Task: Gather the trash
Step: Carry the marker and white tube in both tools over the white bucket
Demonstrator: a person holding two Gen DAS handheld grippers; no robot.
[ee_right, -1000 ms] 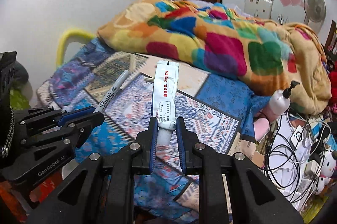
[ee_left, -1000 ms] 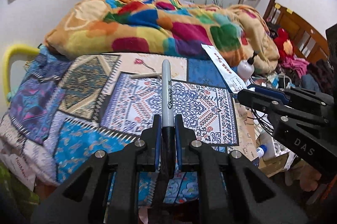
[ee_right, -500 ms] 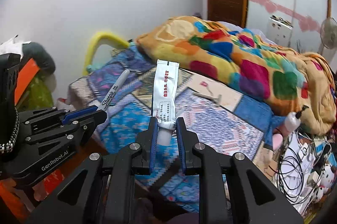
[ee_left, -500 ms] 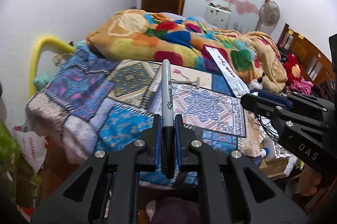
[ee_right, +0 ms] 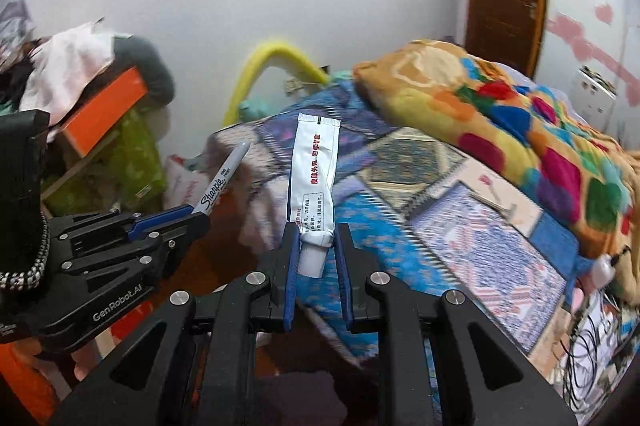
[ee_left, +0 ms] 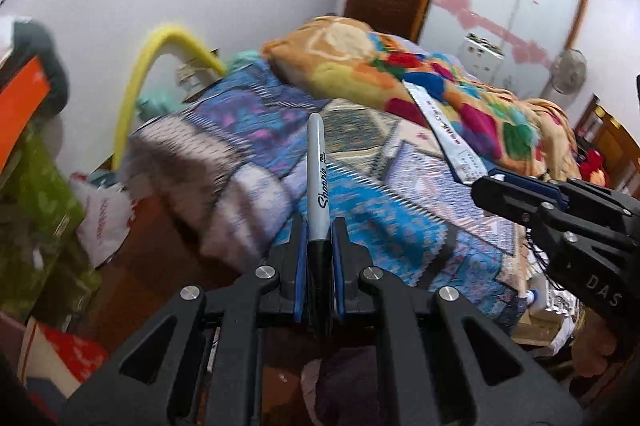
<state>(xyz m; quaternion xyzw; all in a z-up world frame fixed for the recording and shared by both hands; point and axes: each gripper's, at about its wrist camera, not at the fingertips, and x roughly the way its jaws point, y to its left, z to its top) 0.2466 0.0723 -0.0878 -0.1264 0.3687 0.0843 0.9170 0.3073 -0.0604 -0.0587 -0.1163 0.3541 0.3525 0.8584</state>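
My left gripper [ee_left: 319,232] is shut on a grey and black Sharpie marker [ee_left: 317,178], which stands straight up out of the pads, black cap end down. My right gripper [ee_right: 316,240] is shut on the neck of a flattened white tube [ee_right: 314,176] with red and black print, its crimped end pointing up. Each gripper shows in the other's view: the right gripper [ee_left: 486,182] with the white tube [ee_left: 444,134] at the right, the left gripper [ee_right: 200,216] with the marker [ee_right: 222,178] at the left. Both hang in the air beyond the near corner of the bed [ee_left: 224,178].
A patchwork bedspread [ee_right: 460,210] and a bright patched blanket [ee_right: 500,106] cover the bed. A yellow curved tube [ee_left: 152,66] stands by the wall. Left are an orange box [ee_right: 104,110], green boxes [ee_left: 36,194] and a white bag [ee_left: 104,222]. Cables [ee_right: 592,342] lie at the right.
Both grippers have swung left and pulled back from over the bed to its near left corner, rolling as they went. Boxes and floor have come into view. Marker and tube stay gripped.
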